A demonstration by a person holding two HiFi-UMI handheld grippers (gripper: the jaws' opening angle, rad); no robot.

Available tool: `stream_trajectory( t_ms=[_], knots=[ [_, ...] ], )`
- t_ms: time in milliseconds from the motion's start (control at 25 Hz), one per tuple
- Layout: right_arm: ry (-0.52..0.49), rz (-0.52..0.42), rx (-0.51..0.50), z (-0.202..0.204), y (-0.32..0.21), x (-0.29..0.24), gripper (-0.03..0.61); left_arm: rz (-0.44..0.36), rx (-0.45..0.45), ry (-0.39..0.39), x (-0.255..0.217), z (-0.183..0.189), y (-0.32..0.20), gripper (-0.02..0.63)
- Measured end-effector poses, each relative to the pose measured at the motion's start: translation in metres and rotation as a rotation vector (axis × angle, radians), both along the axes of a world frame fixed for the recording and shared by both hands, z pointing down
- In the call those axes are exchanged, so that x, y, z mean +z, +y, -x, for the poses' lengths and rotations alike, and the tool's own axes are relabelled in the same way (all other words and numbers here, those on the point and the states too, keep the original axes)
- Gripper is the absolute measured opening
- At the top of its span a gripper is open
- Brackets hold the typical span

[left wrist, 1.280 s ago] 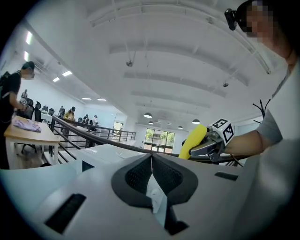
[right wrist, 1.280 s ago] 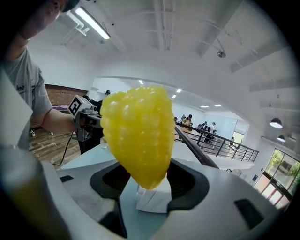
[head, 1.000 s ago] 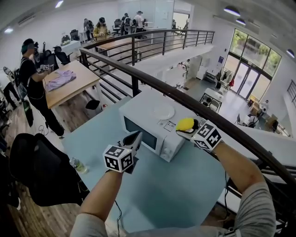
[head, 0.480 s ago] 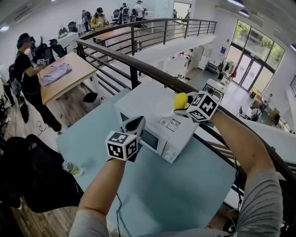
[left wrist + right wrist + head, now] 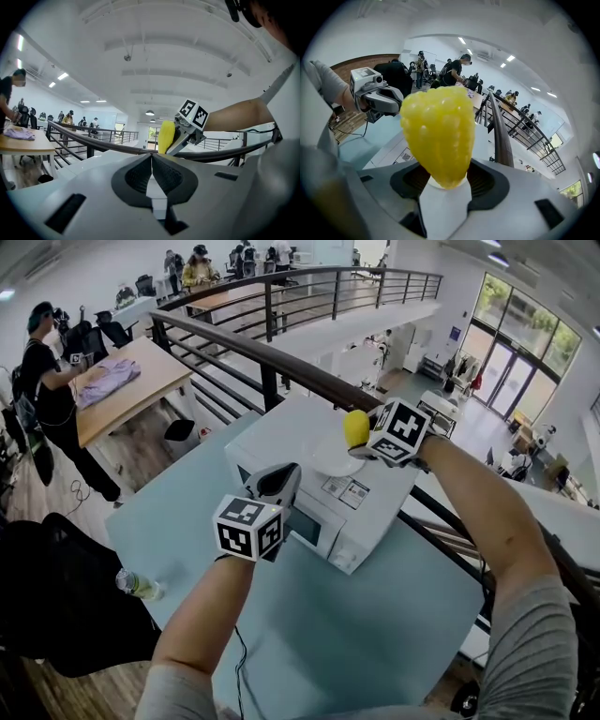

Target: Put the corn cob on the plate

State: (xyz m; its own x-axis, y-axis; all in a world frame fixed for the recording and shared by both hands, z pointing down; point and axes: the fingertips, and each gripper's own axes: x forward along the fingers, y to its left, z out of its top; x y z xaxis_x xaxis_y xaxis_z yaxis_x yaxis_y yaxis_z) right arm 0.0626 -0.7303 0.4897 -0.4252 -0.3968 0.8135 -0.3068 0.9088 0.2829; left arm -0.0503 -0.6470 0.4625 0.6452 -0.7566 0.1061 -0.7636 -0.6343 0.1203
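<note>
Head view.
- Right gripper [image 5: 364, 439]: marker cube uppermost, clamped on a yellow corn cob [image 5: 355, 427].
- Cob: held over the far rim of a white plate [image 5: 336, 461]; whether they touch cannot be told.
- Plate: lies on top of a white microwave [image 5: 314, 512], beside printed labels. It shows only in this view.
- Microwave: stands on a pale blue table [image 5: 375, 615], against a dark railing [image 5: 281, 367].
- Left gripper [image 5: 274, 486]: in front of the microwave door, well apart from the cob.
- Water bottle [image 5: 138, 585]: lies at the table's left edge.
- Person [image 5: 42, 381]: stands at a wooden table further left.

Left gripper view.
- Own jaws pressed together, nothing between them.
- Beyond them stands the cob, upright and tip upward, with the right gripper's cube to its right and the forearm behind.

Right gripper view.
- Both pads bear on the cob's lower end, and its kernels fill the centre of the frame.
- At left are the left gripper, seen side-on, and the labelled microwave top. The railing runs away at right.
</note>
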Motion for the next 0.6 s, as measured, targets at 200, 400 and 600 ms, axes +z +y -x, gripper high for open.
stream_trajectory(
  t_ms=[200, 400, 600],
  knots=[
    [0.064, 0.019, -0.022, -0.0011, -0.0084, 0.0086, 0.255, -0.011, 0.004, -0.015, -0.0004, -0.0003, -0.0054, 0.02],
    [0.138, 0.018, -0.059, 0.0037, -0.0088, 0.0073, 0.255, -0.022, 0.009, -0.032, -0.0044, 0.0007, -0.0071, 0.02],
    [0.248, 0.032, -0.111, 0.0047, -0.0078, 0.0072, 0.255, -0.035, 0.008, -0.043, -0.0065, 0.0011, -0.0105, 0.02]
  ],
)
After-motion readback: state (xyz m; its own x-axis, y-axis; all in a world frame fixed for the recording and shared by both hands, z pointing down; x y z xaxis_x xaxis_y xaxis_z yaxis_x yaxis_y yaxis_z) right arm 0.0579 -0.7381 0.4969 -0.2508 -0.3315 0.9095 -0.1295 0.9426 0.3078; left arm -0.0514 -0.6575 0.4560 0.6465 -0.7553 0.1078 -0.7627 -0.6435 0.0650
